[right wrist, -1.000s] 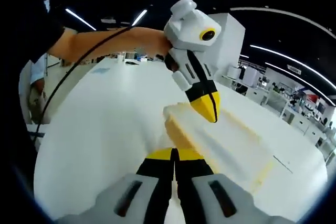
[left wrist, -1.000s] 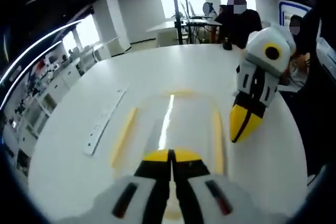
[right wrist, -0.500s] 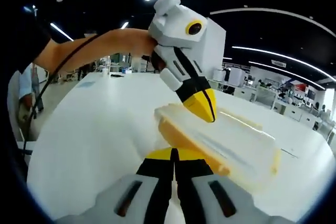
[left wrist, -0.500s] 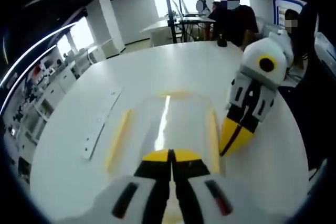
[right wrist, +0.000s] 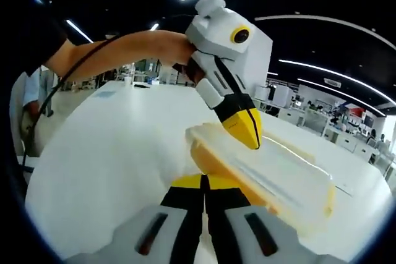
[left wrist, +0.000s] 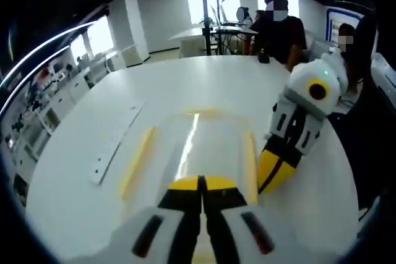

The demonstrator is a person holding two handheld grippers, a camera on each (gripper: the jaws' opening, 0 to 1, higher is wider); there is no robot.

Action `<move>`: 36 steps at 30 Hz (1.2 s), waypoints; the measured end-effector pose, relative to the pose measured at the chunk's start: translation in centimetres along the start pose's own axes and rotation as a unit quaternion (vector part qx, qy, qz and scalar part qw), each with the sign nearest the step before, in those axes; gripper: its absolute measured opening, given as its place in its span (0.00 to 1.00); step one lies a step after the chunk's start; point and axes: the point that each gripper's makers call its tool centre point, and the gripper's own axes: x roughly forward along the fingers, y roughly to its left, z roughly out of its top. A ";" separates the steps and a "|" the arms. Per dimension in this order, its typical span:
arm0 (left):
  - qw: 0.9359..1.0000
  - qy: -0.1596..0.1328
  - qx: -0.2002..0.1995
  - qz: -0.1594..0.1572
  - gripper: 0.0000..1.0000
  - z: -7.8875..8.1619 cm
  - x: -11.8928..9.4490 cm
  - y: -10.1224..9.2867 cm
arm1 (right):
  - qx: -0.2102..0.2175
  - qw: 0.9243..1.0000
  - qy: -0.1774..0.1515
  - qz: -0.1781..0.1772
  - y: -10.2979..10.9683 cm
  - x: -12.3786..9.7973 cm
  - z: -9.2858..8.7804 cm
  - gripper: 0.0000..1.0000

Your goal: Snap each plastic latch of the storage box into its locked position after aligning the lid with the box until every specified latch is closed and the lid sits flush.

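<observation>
The storage box (left wrist: 192,146), clear with a lid (right wrist: 272,171) on it and yellow latches (left wrist: 137,162) along its sides, lies on the white bench (left wrist: 204,85) just ahead of both grippers. The left gripper (left wrist: 201,183) has its fingers pressed together, empty, at the box's near end. The right gripper (right wrist: 204,183) also has its fingers closed on nothing, its tip (left wrist: 272,174) against the box's long side. A white power strip (left wrist: 114,146) lies beside the box.
</observation>
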 end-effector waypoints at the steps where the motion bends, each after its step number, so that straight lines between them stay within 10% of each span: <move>1: 1.000 0.002 -0.002 -0.001 0.00 0.0 0.0 0.0 | -0.004 1.000 0.000 -0.001 0.0 0.0 0.0 0.00; 36: 1.000 0.015 0.016 0.005 0.00 -0.1 -0.3 -1.2 | -0.122 0.992 0.036 0.007 0.1 1.6 -1.6 0.00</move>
